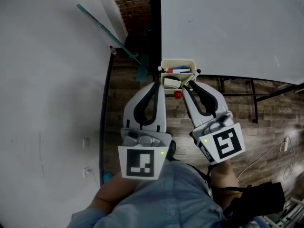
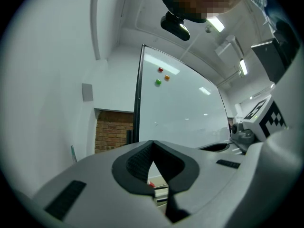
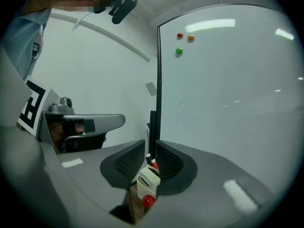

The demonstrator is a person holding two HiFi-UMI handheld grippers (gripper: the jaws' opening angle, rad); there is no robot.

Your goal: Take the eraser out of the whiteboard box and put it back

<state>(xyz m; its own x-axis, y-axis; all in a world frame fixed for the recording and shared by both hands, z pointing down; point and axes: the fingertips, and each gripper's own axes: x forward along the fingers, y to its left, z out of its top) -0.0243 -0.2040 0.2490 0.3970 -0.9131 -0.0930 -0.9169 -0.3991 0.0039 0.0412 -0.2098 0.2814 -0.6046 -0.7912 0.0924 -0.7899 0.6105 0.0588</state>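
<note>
Left gripper (image 1: 159, 83) closed, empty; right gripper (image 1: 186, 85) slightly ajar, empty; both near whiteboard box (image 1: 178, 62) holding eraser (image 1: 171, 83), markers (image 1: 179, 69)

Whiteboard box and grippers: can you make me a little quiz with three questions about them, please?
1. True or false: the left gripper has its jaws wide apart.
2. How many round magnets sit high on the whiteboard in the right gripper view?
3. The pens in the whiteboard box are: A blue and red, B green and yellow, C all black.
Key: 1 false, they are together. 2 three. 3 A.
</note>
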